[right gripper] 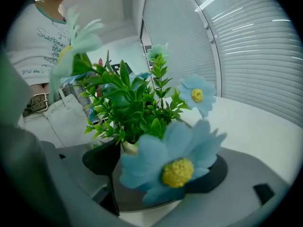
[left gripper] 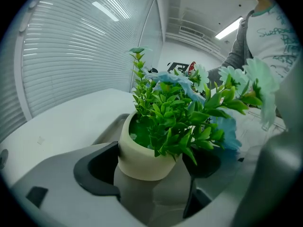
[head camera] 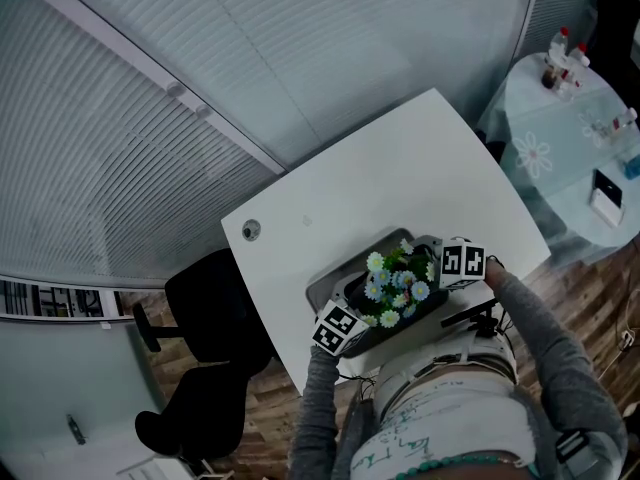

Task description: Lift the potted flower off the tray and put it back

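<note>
head view: the potted flower stands in the grey tray, which lies at the near edge of the white table, toward its right corner. the left gripper is at the tray's near-left end and the right gripper at its right end, so the plant sits between them.

left gripper view: the cream pot rests low between the two dark pads. the jaws are spread wide, and a gap shows on the left side, so nothing is clamped.

right gripper view: a large blue bloom covers most of the gap and only a sliver of the pot shows behind it. the dark pads stand far apart, and as far as i can see they are clear of the pot, with no hold taken.

judgement: the pot is on the tray and both tools frame it loosely. this fits either the moment before the lift or just after the return, and these pictures alone cannot say which. if the lift is next, both pairs of jaws must close on the pot wall below the foliage, evenly from each side, and then rise straight up so the pot does not tip.
</note>
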Available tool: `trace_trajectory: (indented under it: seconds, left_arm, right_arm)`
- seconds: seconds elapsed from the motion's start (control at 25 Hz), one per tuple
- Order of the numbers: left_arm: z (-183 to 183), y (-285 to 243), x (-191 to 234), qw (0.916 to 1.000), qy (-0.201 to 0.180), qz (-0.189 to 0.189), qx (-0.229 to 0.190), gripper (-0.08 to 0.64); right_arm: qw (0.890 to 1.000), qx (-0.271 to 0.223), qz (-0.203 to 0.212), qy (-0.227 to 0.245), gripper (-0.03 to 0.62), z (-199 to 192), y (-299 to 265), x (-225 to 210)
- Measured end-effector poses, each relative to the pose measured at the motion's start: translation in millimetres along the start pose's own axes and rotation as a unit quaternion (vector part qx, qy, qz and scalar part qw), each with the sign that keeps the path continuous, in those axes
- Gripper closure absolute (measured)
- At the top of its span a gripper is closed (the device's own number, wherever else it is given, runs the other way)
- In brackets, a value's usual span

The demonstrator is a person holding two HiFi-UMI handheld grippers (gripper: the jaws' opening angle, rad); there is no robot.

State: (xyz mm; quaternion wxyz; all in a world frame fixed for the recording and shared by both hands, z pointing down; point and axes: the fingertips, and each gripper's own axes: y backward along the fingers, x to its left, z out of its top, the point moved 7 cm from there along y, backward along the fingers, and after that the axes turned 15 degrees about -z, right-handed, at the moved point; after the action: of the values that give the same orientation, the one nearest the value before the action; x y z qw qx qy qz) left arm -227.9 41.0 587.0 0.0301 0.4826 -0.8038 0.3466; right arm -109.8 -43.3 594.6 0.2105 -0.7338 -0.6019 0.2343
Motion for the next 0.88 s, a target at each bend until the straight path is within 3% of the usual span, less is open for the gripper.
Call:
trace_trajectory:
  seconds: [0.88]
  left_arm:
    - [-10,-11,5,0.9999,-0.009,0.006,-0.01,0.115]
  right_arm:
    - [0.999,-0.038,-0.013,-0.006,0.193,-6,-5,3]
